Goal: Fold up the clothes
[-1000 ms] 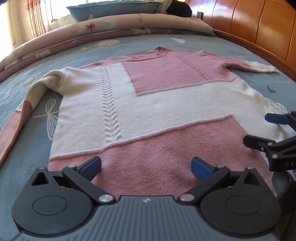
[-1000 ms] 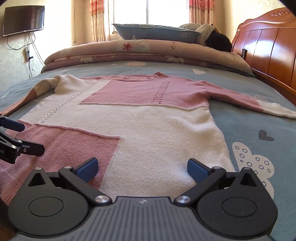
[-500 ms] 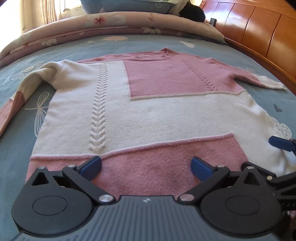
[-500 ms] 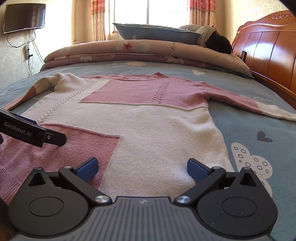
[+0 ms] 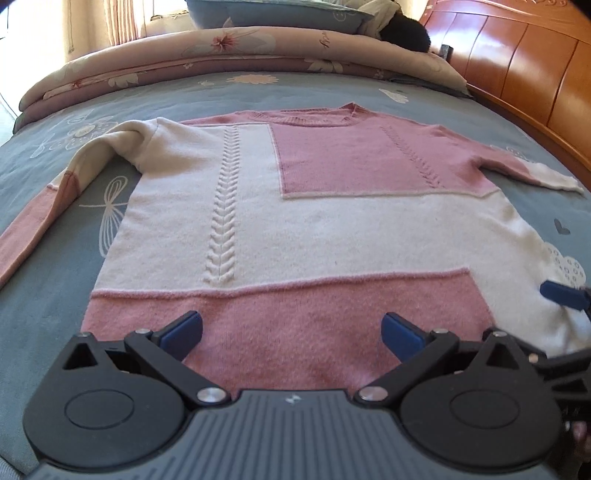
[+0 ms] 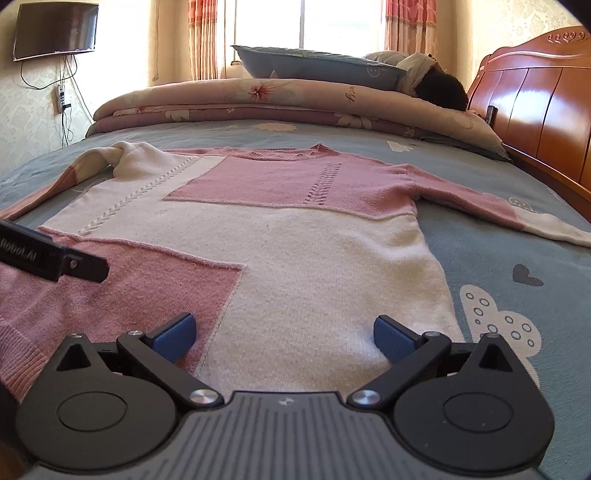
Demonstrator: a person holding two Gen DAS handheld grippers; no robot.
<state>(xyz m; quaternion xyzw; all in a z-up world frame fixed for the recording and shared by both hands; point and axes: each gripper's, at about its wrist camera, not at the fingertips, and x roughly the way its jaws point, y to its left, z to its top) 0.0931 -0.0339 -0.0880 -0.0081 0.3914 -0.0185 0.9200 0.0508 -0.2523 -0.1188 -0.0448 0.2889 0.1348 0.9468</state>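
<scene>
The sweater (image 5: 314,229) lies flat on the bed (image 5: 44,295), straight ahead of both claws. The left claw (image 5: 291,330) and right claw (image 6: 282,332) gape wide over its bottom edge, holding nothing.

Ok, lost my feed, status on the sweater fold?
Left gripper and right gripper open over hem. Sweater flat, unfolded, sleeves out. Nothing blocking.

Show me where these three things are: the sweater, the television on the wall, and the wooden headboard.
sweater (image 5: 332,236): left wrist view, on the white middle band of its front.
television (image 6: 55,31): right wrist view, on the middle of its dark screen.
wooden headboard (image 6: 535,99): right wrist view, on a glossy panel.
</scene>
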